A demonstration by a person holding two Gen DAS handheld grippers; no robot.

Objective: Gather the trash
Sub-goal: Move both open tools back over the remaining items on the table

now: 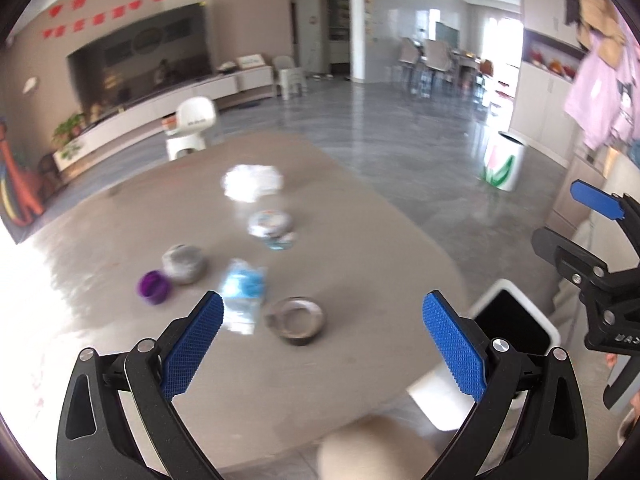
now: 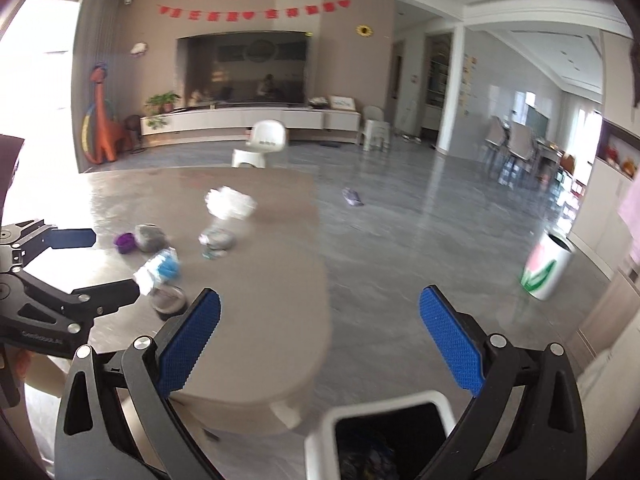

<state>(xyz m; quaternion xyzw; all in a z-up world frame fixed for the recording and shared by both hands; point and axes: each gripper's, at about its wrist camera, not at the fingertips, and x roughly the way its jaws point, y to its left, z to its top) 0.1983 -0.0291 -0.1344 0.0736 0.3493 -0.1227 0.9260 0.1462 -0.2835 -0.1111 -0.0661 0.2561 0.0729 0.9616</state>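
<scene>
Left wrist view: my two grippers hang wide open and hold nothing.
From the table (image 1: 360, 216), the white bin (image 1: 516, 320) sits just past its right end. On it lies the crushed bottle (image 1: 242, 294), long way pointing ahead, just before my left gripper (image 1: 322, 346); the right gripper (image 2: 320, 346) is farther.

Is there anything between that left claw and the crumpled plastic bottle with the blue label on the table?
Nothing visible blocks it. The left claw is open and empty, and the crumpled bottle lies just beyond its left finger. A metal tin sits close beside the bottle on the right, so the claw may brush it when closing.
</scene>
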